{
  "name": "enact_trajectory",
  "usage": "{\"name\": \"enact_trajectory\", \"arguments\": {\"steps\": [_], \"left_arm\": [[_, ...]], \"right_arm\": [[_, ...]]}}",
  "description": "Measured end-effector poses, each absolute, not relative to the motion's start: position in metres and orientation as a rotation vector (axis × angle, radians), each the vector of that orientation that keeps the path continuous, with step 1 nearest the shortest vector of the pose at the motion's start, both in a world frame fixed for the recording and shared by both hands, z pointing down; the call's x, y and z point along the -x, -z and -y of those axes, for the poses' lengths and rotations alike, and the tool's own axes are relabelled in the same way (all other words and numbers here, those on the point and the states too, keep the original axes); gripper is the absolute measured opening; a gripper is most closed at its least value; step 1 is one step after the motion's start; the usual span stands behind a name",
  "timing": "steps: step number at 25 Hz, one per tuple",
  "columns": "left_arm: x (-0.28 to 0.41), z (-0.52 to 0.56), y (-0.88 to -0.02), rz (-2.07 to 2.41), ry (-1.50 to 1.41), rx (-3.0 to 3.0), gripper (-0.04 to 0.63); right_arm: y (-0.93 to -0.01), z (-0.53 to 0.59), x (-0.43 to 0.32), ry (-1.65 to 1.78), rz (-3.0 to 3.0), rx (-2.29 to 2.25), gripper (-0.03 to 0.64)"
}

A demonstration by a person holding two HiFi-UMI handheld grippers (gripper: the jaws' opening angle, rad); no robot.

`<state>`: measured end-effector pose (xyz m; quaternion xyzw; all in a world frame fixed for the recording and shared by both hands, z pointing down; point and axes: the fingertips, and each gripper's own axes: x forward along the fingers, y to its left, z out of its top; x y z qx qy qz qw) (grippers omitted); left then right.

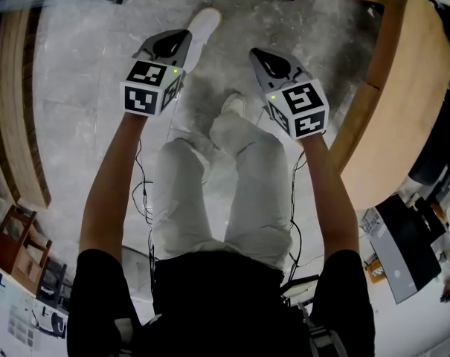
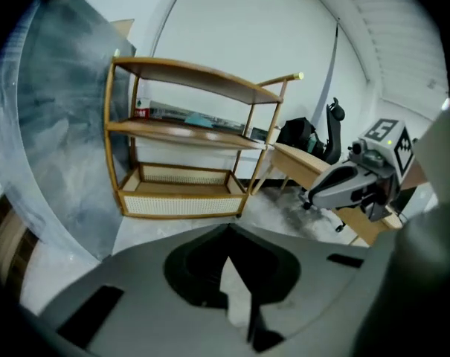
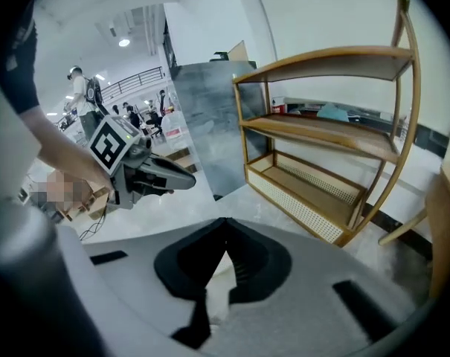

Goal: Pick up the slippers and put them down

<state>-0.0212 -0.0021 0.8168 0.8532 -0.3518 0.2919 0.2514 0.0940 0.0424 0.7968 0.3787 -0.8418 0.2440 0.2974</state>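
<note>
Currently, both tongs are raised at the ends of bare forearms, above the person's pale trousers. The left tongs (image 1: 171, 44) are closed tip to tip with nothing between them. The right tongs (image 1: 274, 65) are likewise closed and empty. Both point obliquely downward, side by side and apart. Below them, the person's white shoes (image 1: 204, 22) stand on a grey marbled floor (image 1: 83, 88). A curved wooden bench (image 1: 403, 103) lies to the right. Farther off, a three-tier wooden shelf (image 2: 181, 136) stands against a white wall. No view shows the slippers.
</note>
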Motion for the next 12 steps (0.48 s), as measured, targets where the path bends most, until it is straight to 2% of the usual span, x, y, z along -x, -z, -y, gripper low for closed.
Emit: {"name": "enact_trajectory", "arguments": {"steps": [6, 12], "left_arm": [[0.024, 0.006, -0.668, 1.044, -0.656, -2.360, 0.006], [0.054, 0.001, -0.547, 1.148, -0.566, -2.366, 0.006]], "right_arm": [[-0.675, -0.042, -0.087, -0.685, 2.264, -1.021, 0.000], [-0.563, -0.042, -0.067, -0.619, 2.311, -0.998, 0.000]]}}
